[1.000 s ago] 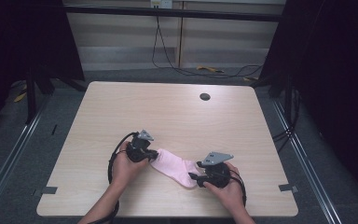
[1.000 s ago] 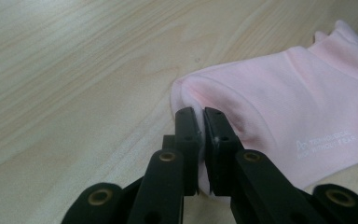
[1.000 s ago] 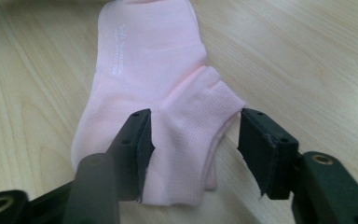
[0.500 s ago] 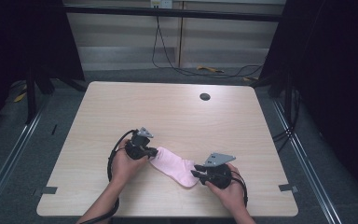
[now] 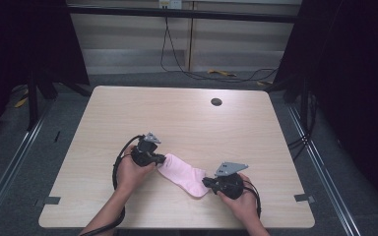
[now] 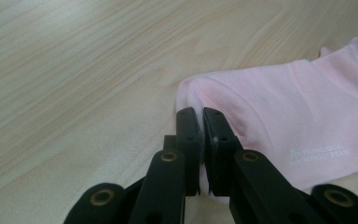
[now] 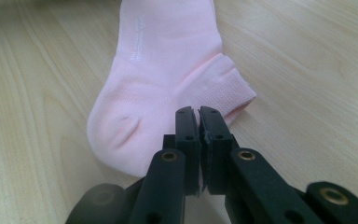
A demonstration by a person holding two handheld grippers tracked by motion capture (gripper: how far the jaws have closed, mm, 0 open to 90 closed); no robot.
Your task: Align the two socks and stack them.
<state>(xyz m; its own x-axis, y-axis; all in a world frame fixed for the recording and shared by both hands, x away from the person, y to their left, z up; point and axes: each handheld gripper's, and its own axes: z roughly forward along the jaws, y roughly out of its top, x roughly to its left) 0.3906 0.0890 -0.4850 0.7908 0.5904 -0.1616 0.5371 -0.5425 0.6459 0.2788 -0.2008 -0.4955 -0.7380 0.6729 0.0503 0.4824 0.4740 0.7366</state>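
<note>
A pink sock (image 5: 184,174) lies flat on the wooden table (image 5: 177,118), near its front edge. My left gripper (image 5: 161,158) is shut on the sock's upper-left end. In the left gripper view the left gripper (image 6: 199,114) pinches a fold of the sock (image 6: 298,107) at its toe end. My right gripper (image 5: 205,182) holds the lower-right end. In the right gripper view its jaws have just been closing, and the right gripper (image 7: 198,112) now pinches the sock (image 7: 163,74) at the ribbed cuff beside the heel.
A small dark round hole (image 5: 216,102) sits in the table towards the far right. Black frame posts stand at both sides of the table. Cables lie on the floor beyond the far edge. The person's forearms come in over the front edge.
The right gripper's jaws have drawn together on the sock's cuff end. Both hands and the sock keep their places.
</note>
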